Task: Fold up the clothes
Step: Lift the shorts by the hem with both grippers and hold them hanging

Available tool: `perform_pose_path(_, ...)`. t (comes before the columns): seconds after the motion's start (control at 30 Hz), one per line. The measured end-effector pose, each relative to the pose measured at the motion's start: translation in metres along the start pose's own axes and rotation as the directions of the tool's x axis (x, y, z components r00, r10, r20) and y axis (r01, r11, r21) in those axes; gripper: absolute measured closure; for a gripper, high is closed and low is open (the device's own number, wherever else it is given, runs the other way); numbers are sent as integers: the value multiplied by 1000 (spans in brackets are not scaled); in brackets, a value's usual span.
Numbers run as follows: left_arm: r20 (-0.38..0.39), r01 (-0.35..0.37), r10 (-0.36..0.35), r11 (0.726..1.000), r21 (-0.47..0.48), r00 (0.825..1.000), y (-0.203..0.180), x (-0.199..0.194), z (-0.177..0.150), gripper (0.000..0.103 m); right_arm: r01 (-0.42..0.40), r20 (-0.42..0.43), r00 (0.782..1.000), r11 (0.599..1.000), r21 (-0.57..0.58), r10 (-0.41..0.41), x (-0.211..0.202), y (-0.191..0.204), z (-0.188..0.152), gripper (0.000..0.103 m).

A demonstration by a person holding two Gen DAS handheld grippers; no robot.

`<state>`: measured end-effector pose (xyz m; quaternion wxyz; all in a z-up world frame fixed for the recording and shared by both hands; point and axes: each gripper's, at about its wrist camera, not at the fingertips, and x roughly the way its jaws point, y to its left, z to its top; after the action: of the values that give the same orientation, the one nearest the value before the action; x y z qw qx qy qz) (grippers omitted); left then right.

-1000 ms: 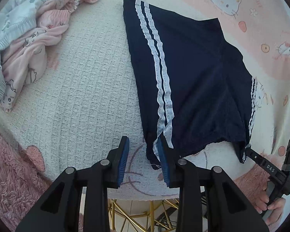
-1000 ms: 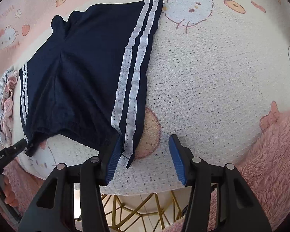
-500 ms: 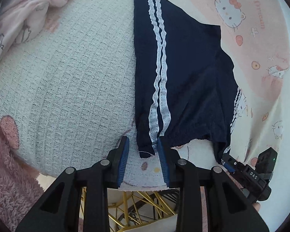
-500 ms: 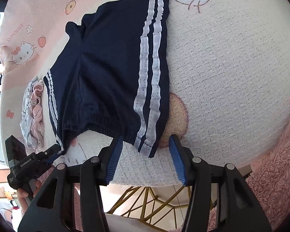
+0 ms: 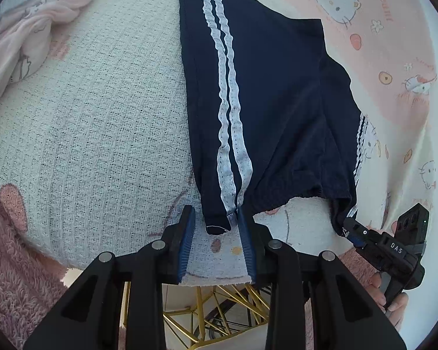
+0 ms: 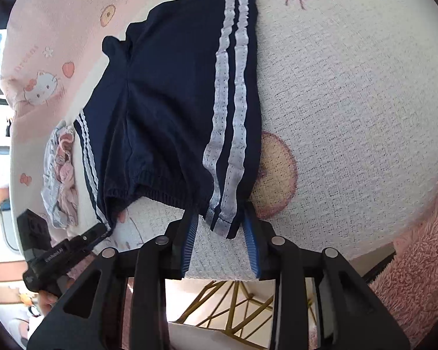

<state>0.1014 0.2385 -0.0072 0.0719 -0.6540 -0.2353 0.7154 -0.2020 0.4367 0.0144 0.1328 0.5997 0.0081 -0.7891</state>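
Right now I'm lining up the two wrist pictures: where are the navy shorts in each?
Left wrist view: the navy shorts fill the centre and right, their waistband corner between the left gripper pads.
Right wrist view: the navy shorts lie centre-left, their other waistband corner between the right gripper pads.
Shared landmark: the pile of pink and white clothes, top left in the left view, far left in the right.

Both grippers are pointing steeply down, side by side. Left gripper (image 5: 216,227) is holding its jaws partly apart, pads not pressing. Right gripper (image 6: 220,233) has just been closing, jaws now narrowing with fabric between them.
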Motion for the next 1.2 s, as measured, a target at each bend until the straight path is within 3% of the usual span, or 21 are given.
perform_pose_path(0.07, 19, -44, 44, 999, 31, 999, -5, 0, -2, 83, -1, 0, 1000, 1000, -1, 1, 0, 0, 0, 70)
perform_pose_path(0.17, 35, -56, 55, 997, 44, 998, -10, -2, -3, 88, -1, 0, 1000, 1000, -1, 1, 0, 0, -1, 65)
perform_pose_path(0.27, 57, -60, 57, 997, 53, 997, -13, -11, -2, 91, -2, -1, 1000, 1000, -2, 2, 0, 1, -1, 89)
perform_pose_path(0.4, 92, -31, 24, 997, 71, 995, -17, -37, 1, 91, -3, -1, 1000, 1000, -4, 3, -1, 1, -1, 91)
perform_pose_path(0.53, 97, -26, 16, 994, 103, 995, -20, -52, 2, 91, -4, -1, 1000, 1000, -5, 4, -1, 2, -2, 92)
perform_pose_path(0.73, 14, -104, 103, 989, 102, 995, -15, -14, -5, 91, -6, -2, 1000, 1000, -7, 6, -1, 2, -2, 92)
perform_pose_path(0.93, -2, -95, 95, 991, 94, 995, -2, -19, -4, 91, -8, -2, 1000, 1000, -8, 8, -1, 3, -3, 92)
perform_pose_path(1.07, -37, -152, 157, 982, 115, 987, 0, -7, -3, 87, -9, -2, 1000, 1000, -10, 9, -2, 3, -3, 90)
perform_pose_path(1.13, -27, -163, 167, 980, 112, 986, -3, -12, -2, 85, -9, -3, 1000, 1000, -10, 9, -2, 3, -4, 87)
perform_pose_path(1.2, -8, -166, 168, 981, 101, 986, -4, -22, 0, 79, -10, -3, 1000, 1000, -11, 10, -2, 4, -4, 77)
